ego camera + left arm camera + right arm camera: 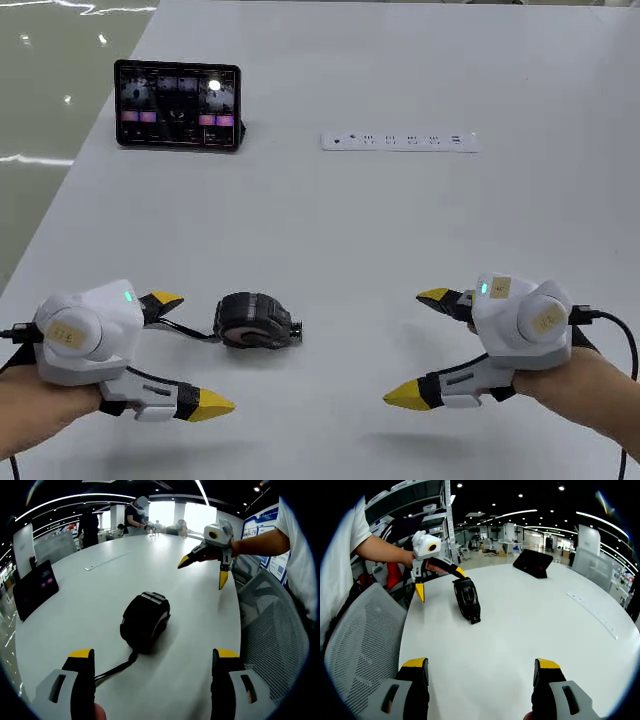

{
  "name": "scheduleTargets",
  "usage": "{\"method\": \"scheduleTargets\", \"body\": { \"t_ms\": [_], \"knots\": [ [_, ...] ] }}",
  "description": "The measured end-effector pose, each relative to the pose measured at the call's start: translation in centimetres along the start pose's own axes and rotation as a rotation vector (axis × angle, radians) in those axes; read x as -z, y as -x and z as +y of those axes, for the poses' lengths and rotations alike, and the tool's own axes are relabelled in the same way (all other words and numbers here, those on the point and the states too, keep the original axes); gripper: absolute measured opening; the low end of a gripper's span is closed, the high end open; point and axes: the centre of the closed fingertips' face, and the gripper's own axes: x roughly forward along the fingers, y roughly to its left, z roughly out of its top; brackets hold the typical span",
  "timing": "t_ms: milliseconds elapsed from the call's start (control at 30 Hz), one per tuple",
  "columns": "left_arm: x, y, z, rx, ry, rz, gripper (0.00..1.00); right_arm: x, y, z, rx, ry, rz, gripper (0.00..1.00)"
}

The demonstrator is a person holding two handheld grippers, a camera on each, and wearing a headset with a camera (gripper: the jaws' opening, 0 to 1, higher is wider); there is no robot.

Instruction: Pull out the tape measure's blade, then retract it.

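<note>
Holding my left claw [195, 350] open just beside the black round tape measure [255, 320] lying on the white desk [400, 220]; I'm holding my right claw [415, 345] open too, well apart.

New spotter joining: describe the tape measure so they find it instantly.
On the white table, look near the front edge, just ahead of the left gripper. The tape measure is the rounded black case, unlike the flat tablet and white power strip farther back.

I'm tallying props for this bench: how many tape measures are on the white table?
1. The black round-cased tape measure lies near the white table's front edge, just ahead of the open, yellow-tipped left tool. None seems hidden.
</note>
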Motion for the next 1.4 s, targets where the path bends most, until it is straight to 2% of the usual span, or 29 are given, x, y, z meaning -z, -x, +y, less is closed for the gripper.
{"method": "scheduleTargets", "body": {
  "t_ms": [300,733,1000,1400],
  "knots": [
    [-0.3,-1.0,0.5,0.017,-0.044,0.033,0.90,-0.3,-0.8,-0.3,-0.019,0.017,0.006,0.85],
    [0.1,-2.5,1.3,0.032,-0.110,0.110,0.75,-1.1,-2.0,-0.3,-0.051,0.056,0.023,0.84],
    [0.4,-3.3,2.3,0.024,-0.145,0.147,0.68,-1.3,-2.6,-0.4,-0.067,0.072,0.033,0.84],
    [0.4,-4.4,2.4,0.064,-0.181,0.191,0.52,-1.4,-3.2,-0.2,-0.083,0.081,0.039,0.82]
  ]
}}
